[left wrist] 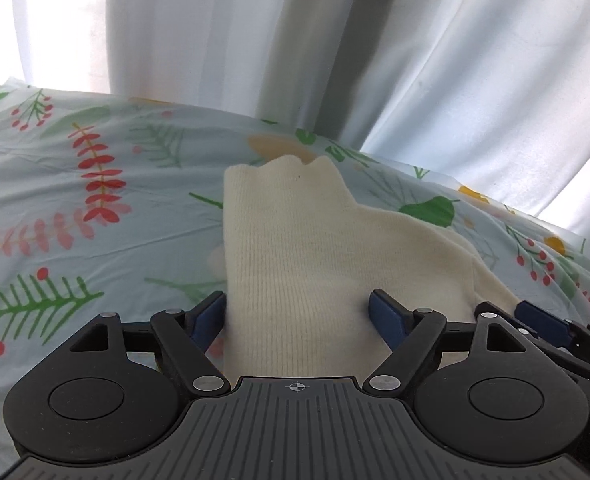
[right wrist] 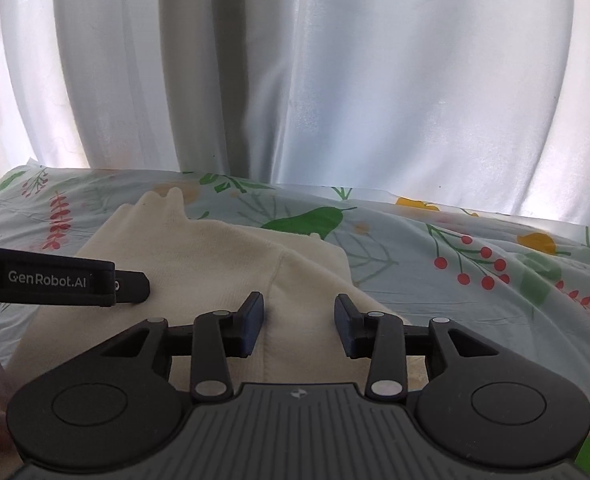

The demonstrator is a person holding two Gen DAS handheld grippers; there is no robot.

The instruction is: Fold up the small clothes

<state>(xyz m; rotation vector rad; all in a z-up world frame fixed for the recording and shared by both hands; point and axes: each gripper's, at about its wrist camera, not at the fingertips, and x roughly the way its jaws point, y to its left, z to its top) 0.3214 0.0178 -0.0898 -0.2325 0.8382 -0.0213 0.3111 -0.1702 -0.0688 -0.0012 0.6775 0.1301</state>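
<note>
The cream knitted garment (left wrist: pixel 315 256) is laid on the floral tablecloth (left wrist: pixel 75 208). The left gripper (left wrist: pixel 299 316) and right gripper (right wrist: pixel 299 326) are spread over it, nothing pinched. If the pads are dragged, the fold may be pulled apart.

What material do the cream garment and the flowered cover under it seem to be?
The cream garment looks like a soft matte knit, perhaps wool or acrylic: fine vertical ribs show on its surface. The flowered cover looks like thin, smooth woven cloth, with printed leaves and berries, sharp creases and a slight sheen; the fibre is not clear.
</note>
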